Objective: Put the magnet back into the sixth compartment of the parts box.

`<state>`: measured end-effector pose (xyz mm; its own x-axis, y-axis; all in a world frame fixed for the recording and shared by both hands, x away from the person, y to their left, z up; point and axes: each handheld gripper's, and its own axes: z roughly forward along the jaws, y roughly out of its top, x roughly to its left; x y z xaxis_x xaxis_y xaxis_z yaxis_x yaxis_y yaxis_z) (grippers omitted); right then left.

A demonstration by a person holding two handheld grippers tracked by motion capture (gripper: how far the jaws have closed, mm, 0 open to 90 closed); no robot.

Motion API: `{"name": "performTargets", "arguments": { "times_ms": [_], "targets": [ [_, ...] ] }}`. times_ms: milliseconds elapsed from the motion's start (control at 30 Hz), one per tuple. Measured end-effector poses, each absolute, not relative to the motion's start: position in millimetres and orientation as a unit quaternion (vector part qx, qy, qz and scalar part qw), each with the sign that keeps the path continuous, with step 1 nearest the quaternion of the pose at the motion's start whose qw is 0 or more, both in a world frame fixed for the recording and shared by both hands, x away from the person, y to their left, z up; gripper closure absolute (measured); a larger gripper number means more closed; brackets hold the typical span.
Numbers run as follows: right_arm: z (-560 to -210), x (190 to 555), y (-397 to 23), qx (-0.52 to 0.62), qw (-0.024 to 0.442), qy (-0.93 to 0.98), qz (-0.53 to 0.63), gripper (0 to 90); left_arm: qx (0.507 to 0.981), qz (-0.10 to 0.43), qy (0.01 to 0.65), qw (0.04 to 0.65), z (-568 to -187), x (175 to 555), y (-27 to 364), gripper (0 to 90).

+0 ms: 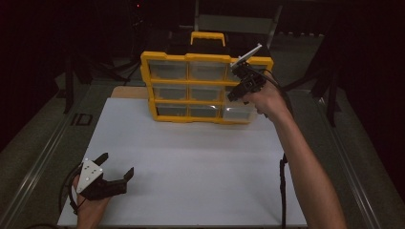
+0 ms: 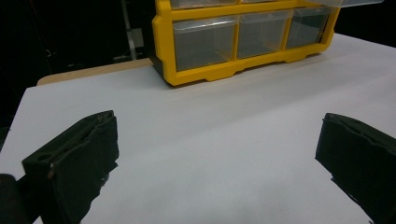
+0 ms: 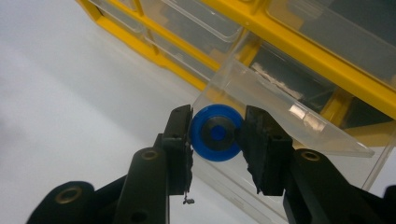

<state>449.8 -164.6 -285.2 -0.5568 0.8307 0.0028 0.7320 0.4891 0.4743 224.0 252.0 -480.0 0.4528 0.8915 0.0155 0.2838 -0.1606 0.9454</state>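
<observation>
**High view: blue disc held at the organiser's right side**

High view shows a white table top [image 1: 191, 162] filling the centre, with a yellow plastic drawer organiser [image 1: 191, 86] upright at the upper middle. At lower left, the left gripper [image 1: 118, 165] rests with jaws spread wide and empty. In the right gripper view, the right gripper [image 3: 216, 133] pinches a small round blue disc [image 3: 216, 132] at frame centre, just over a pulled-out clear plastic drawer [image 3: 280, 112].

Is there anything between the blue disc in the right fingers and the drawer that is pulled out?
Nothing visible. The right gripper holds the blue disc at the rim of the pulled-out clear drawer of the yellow organizer, with no object between them.
</observation>
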Motion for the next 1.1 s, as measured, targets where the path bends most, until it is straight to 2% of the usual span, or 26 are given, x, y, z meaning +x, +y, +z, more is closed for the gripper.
{"name": "performTargets", "arguments": {
  "times_ms": [1100],
  "targets": [
    [-298, 462, -175, 0.498, 0.119, 0.835, 0.201, 63.1, 0.695, 0.309, 0.423, 0.492, -480, 224, 253, 0.0]
  ]
}}
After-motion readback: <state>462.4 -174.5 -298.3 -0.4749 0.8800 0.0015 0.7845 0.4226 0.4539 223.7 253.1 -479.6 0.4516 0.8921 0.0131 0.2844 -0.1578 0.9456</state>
